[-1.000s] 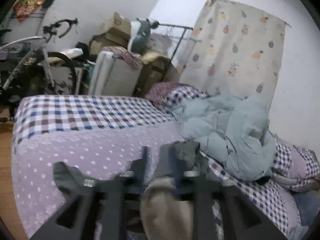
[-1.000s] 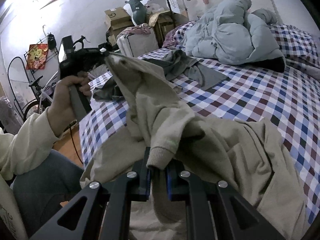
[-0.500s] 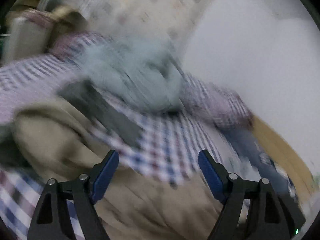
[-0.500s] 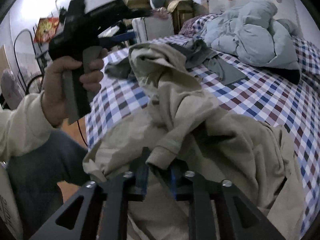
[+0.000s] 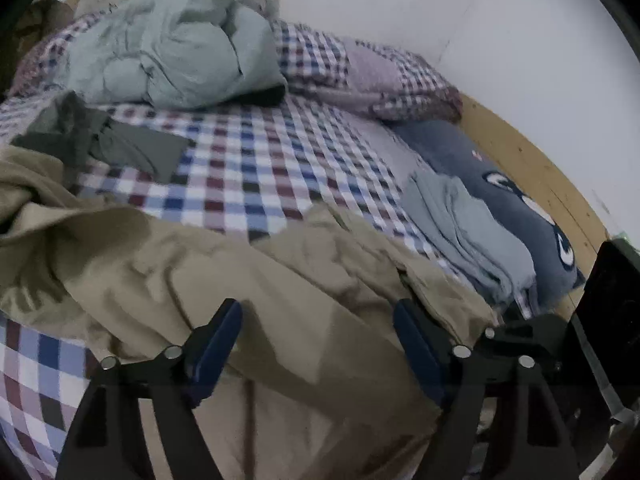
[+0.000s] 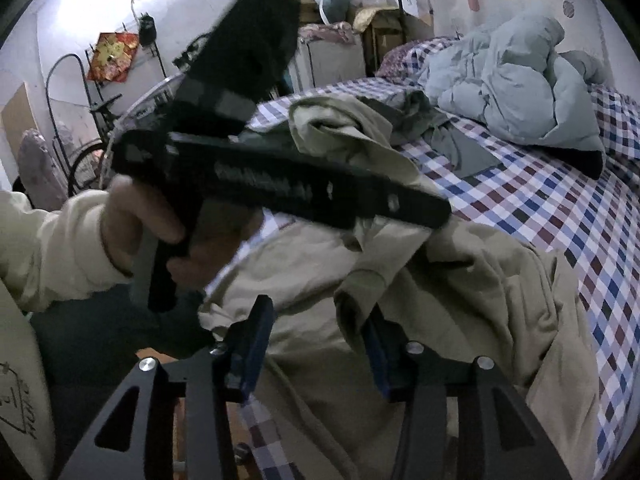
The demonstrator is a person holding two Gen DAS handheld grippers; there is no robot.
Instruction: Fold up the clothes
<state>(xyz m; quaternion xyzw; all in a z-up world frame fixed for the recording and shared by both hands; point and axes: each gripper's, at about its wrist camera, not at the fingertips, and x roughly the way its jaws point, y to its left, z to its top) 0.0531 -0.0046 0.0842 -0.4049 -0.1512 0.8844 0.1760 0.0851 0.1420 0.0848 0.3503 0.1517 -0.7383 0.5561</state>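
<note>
Nearest, left wrist view: left tongs (image 5: pixel 318 340) wide apart, blue pads clear of cloth, nothing gripped, hovering over the beige garment (image 5: pixel 224 280). Jaws just narrowed a touch after spreading.

Right wrist view: right tongs (image 6: pixel 316 344) about half open, jaws just opening; a fold of beige garment (image 6: pixel 460 300) hangs between the pads, apparently released, not pinched.

Beige garment itself: rumpled heap at the near edge of the bed (image 5: pixel 256 168), sleeves twisted, no crease set. Judged unfolded, barely begun, needs spreading flat first.

Further back: olive-grey garment (image 5: pixel 120 144) crumpled on the checked sheet, also unfolded. Beyond, pale blue-green quilt (image 5: pixel 172 48) bunched near the wall.

Done, likely: pale grey folded stack (image 5: pixel 468 232) beside a dark blue patterned item (image 5: pixel 500 200) at the bed's far side.

Seen only in left view: folded stack, blue item, wooden bed edge. Seen only in right view: hand (image 6: pixel 144 228) in cream sleeve holding the left tool's handle, bicycle, boxes, clutter by far wall.
</note>
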